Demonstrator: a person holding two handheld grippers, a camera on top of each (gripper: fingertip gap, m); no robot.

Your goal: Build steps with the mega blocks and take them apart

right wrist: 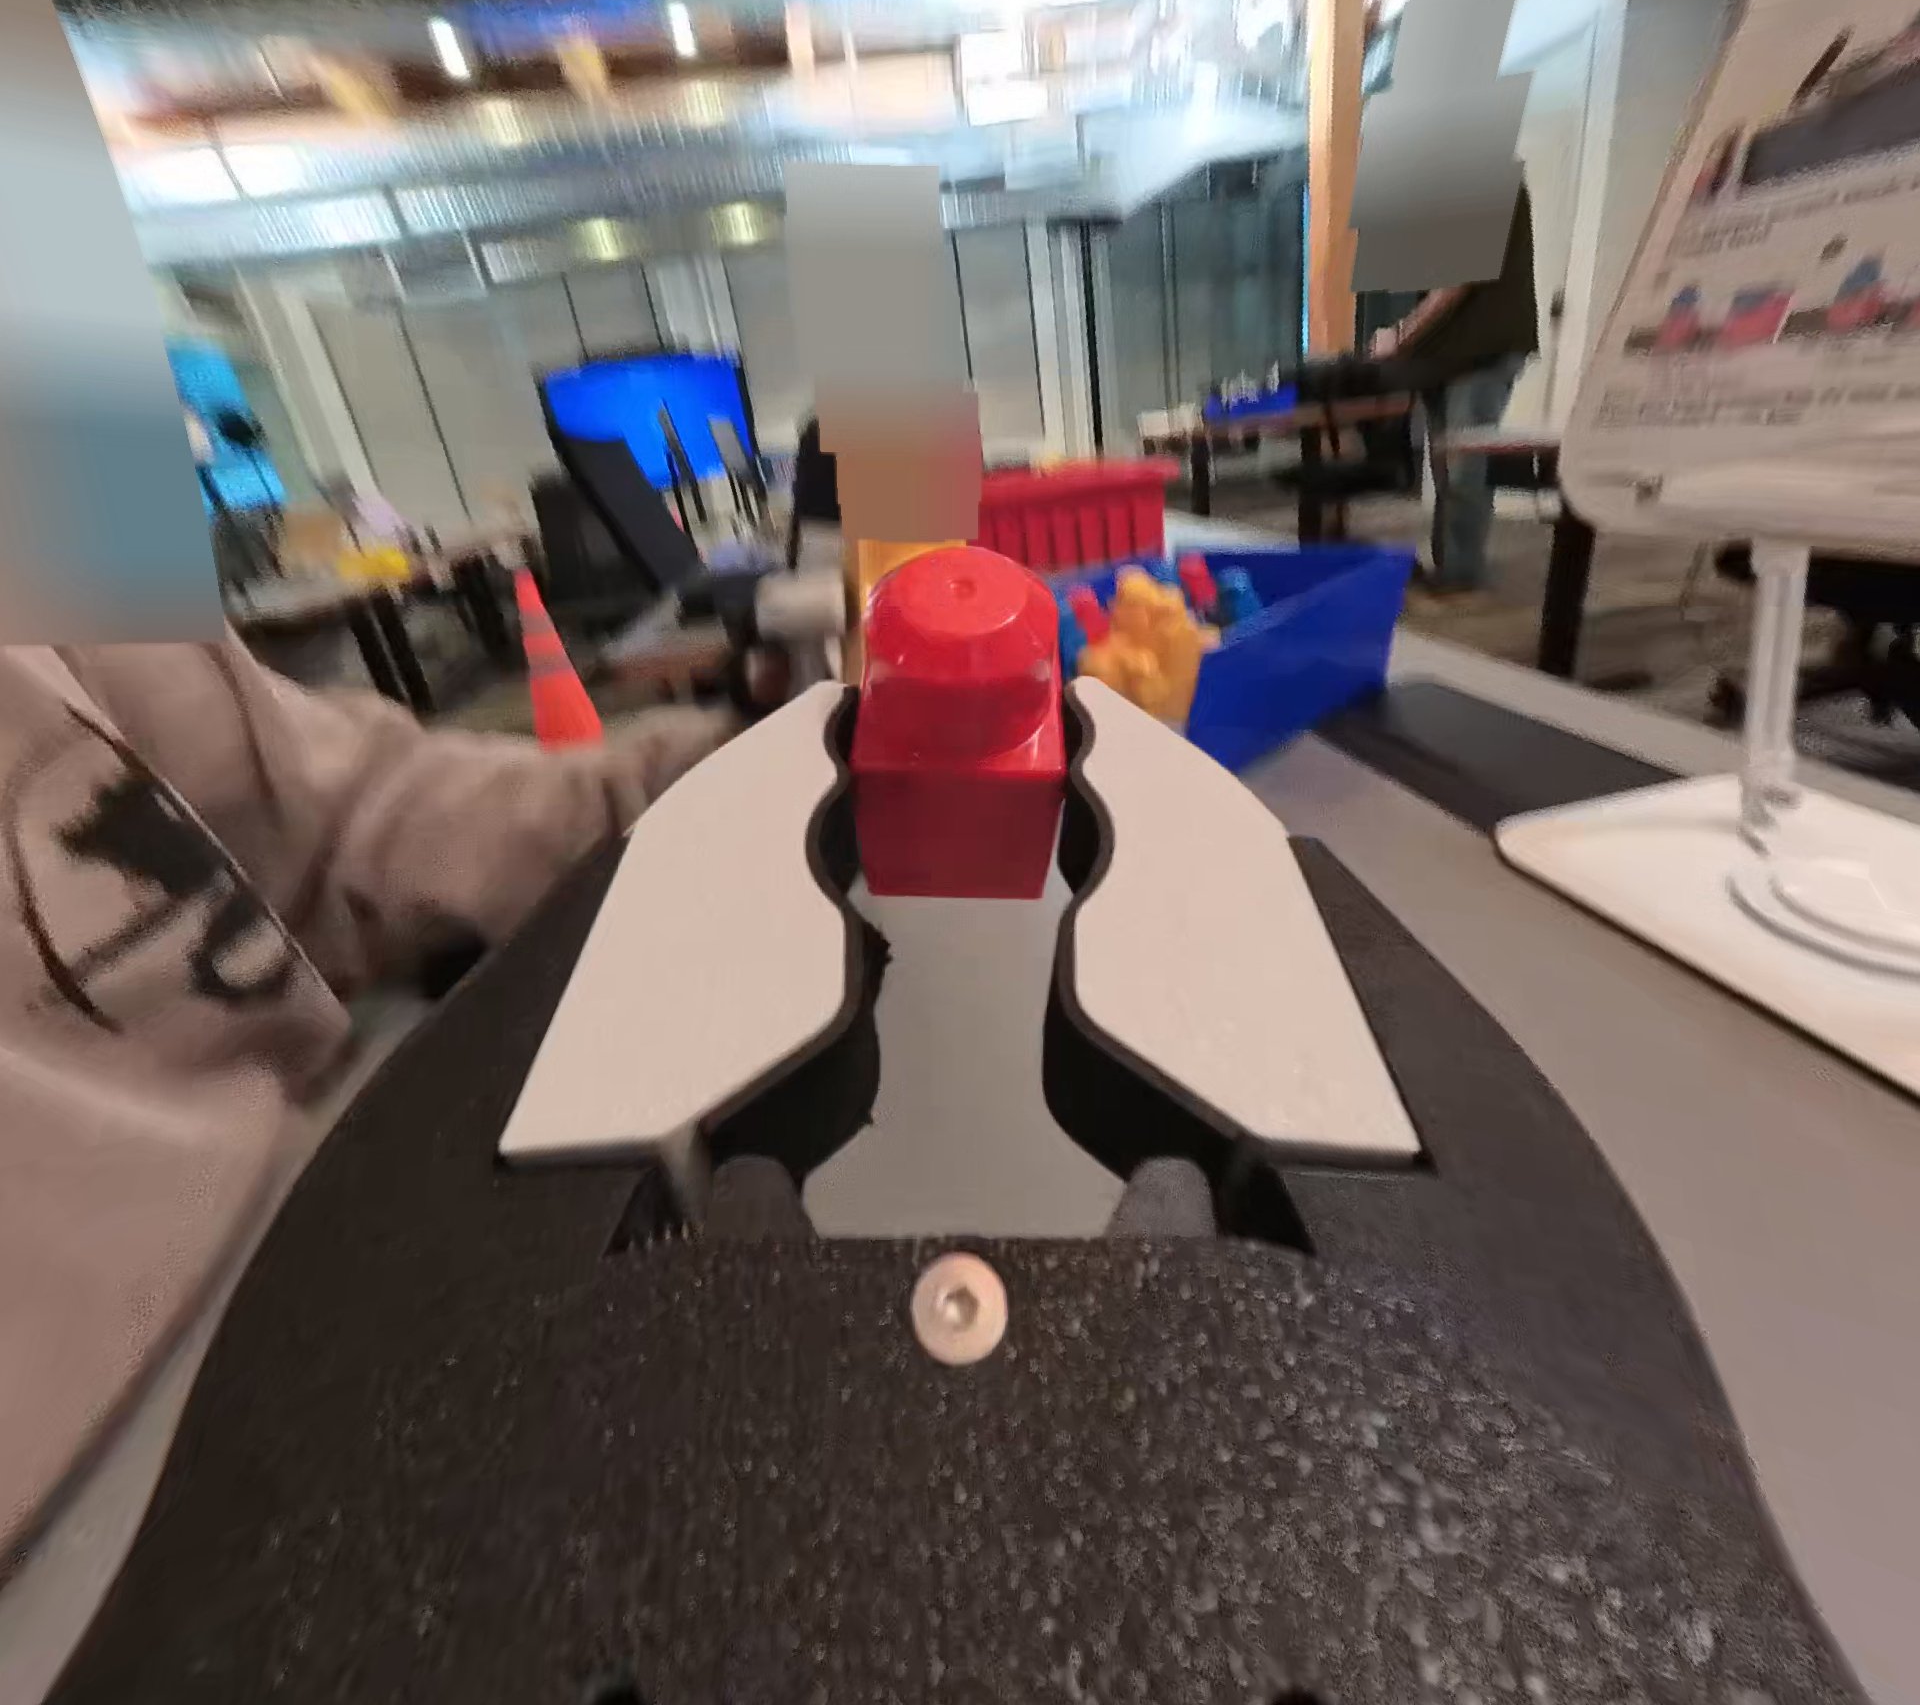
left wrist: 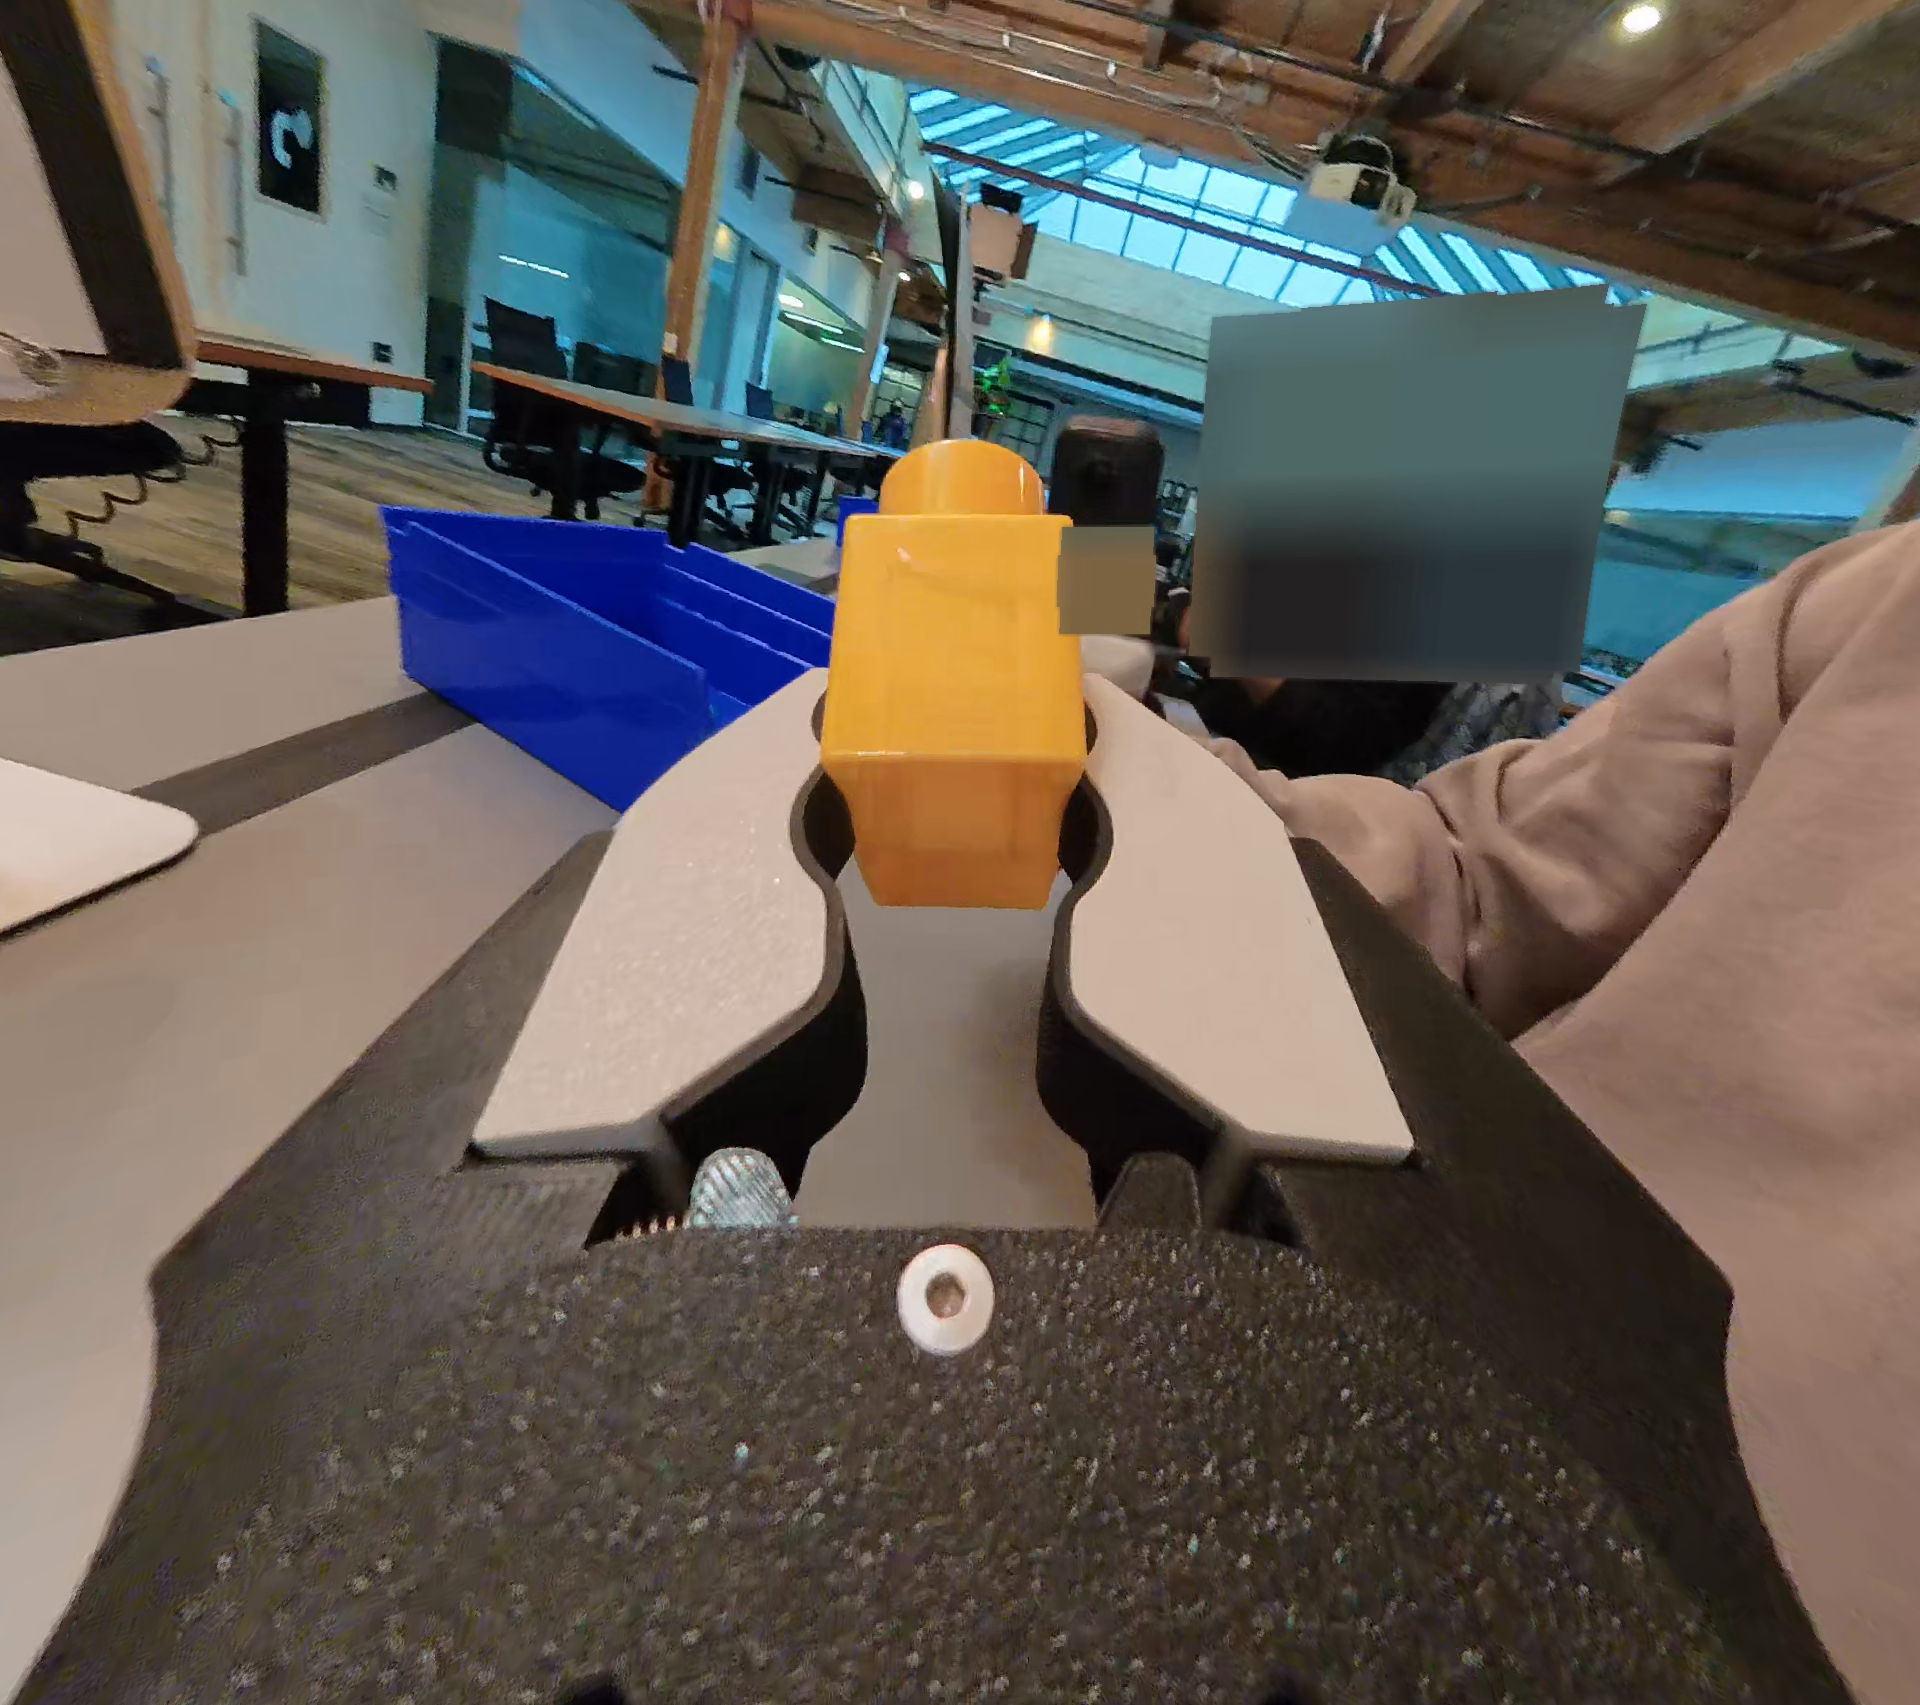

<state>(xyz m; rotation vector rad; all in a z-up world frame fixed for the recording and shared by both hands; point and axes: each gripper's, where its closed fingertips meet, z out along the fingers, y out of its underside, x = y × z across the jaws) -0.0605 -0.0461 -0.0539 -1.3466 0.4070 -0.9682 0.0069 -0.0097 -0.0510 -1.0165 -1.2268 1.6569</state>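
Note:
In the left wrist view my left gripper (left wrist: 954, 720) is shut on an orange single-stud block (left wrist: 951, 679), held upright above the grey table (left wrist: 312, 876). In the right wrist view my right gripper (right wrist: 956, 720) is shut on a red single-stud block (right wrist: 956, 762), stud up, also above the table. Just behind the red block an orange block (right wrist: 881, 562) peeks out, and the other gripper seems to be beside it. A blue bin (right wrist: 1299, 647) at the right rear holds several loose blocks in orange, red and blue.
A blue bin (left wrist: 582, 627) lies on the table at the left rear in the left wrist view. A white stand base (right wrist: 1704, 917) with a clear post and a printed sheet stands at the right. A red crate (right wrist: 1070, 512) sits farther back. A person's beige sleeve (left wrist: 1621, 876) reaches in beside the grippers. My hands' fingertips stand some 9 centimeters from each other.

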